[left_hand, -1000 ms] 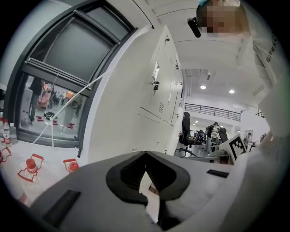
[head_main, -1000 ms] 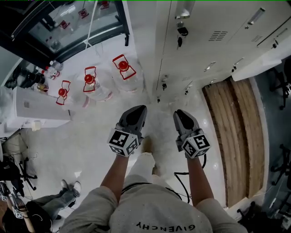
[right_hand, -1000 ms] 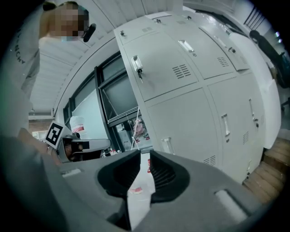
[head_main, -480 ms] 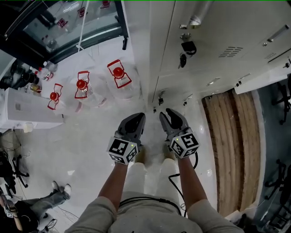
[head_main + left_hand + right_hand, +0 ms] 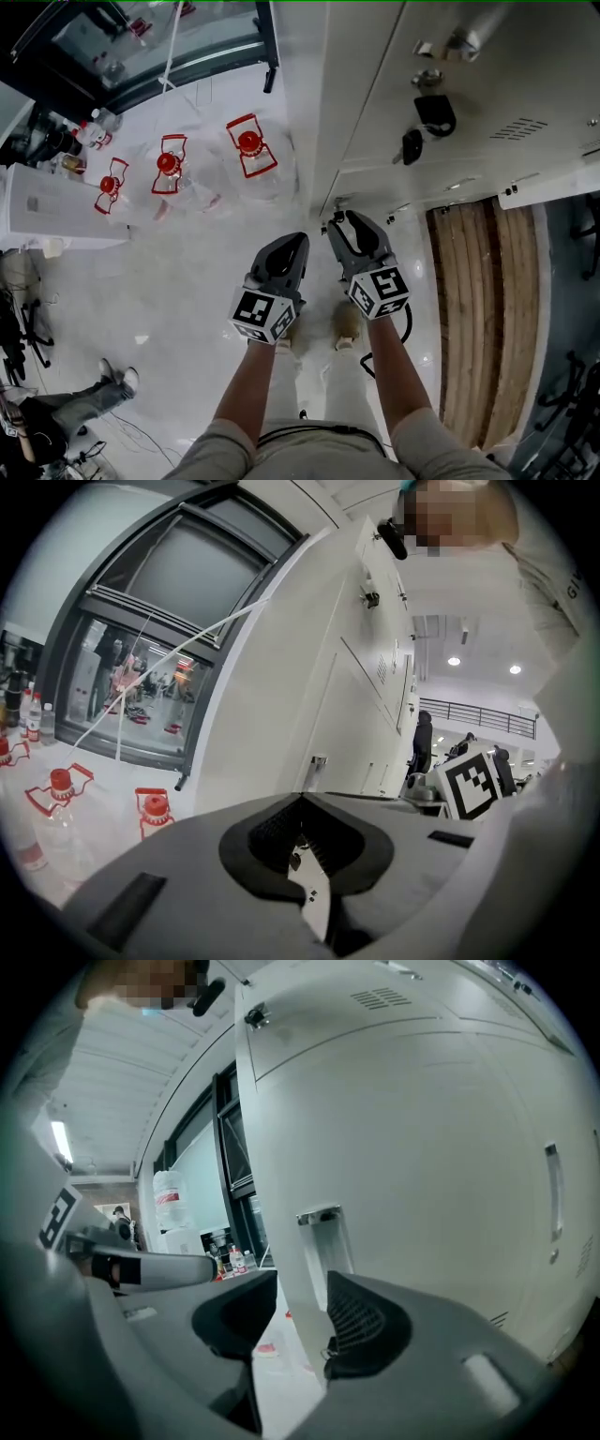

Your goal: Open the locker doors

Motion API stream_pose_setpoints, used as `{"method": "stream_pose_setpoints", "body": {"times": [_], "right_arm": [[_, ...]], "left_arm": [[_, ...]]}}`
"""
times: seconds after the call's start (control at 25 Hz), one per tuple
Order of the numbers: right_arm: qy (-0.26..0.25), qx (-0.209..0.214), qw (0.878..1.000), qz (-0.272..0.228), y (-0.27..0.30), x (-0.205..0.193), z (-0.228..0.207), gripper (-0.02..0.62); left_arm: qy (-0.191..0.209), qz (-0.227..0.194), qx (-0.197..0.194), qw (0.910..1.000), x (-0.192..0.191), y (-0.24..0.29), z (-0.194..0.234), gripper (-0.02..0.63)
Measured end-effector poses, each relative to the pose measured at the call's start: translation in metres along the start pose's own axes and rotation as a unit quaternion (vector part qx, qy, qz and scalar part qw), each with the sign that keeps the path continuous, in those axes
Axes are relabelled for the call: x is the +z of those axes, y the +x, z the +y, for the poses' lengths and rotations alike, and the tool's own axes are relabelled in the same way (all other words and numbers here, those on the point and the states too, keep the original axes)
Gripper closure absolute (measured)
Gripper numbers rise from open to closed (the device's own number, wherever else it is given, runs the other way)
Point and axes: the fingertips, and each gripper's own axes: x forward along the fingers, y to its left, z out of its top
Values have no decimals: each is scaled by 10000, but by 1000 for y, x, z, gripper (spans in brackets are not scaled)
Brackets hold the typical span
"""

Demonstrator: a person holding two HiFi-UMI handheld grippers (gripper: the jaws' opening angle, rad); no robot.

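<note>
A bank of white lockers (image 5: 469, 84) fills the upper right of the head view, its doors closed and keys (image 5: 412, 145) hanging from an upper lock. My right gripper (image 5: 345, 223) is at the left edge of a lower door. In the right gripper view (image 5: 302, 1279) its jaws have just been opening and now stand apart, with that door's edge and silver handle (image 5: 323, 1227) in the gap between them, untouched. My left gripper (image 5: 292, 242) hangs beside it, shut and empty (image 5: 302, 799). Ahead of it stands the locker side with a small silver handle (image 5: 317, 764).
Three water jugs with red caps (image 5: 248, 141) stand on the pale floor left of the lockers. Behind them is a dark-framed window (image 5: 159, 47). A wooden floor strip (image 5: 478, 309) runs at the right. A cable (image 5: 370, 361) lies by my feet, and a person's legs (image 5: 103, 394) show lower left.
Both grippers have moved closer to the lockers and lower. The right gripper has shifted left to the door's edge, and its jaws have opened. The left stays shut.
</note>
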Motion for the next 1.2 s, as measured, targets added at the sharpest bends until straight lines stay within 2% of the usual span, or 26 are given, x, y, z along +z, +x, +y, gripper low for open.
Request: {"method": "stream_pose_setpoints", "body": {"times": [0.36,0.64,0.88,1.2], "right_arm": [[-112,-71,9998,-123,22,8,-6,426],[-206,32,9995,-242,29,15,0,426],[-242,3,9994,-243,17,12,-1,480],[-262,116,9994,-200,-15,2,8,480]], "left_arm": [[59,-46,37,10000,-2,12,8,607],[55,-45,74,9999,-4,9,11,607],[85,-65,87,9999,-1,5,12,607],[182,-23,-53,9998,4,6,-3,607]]}}
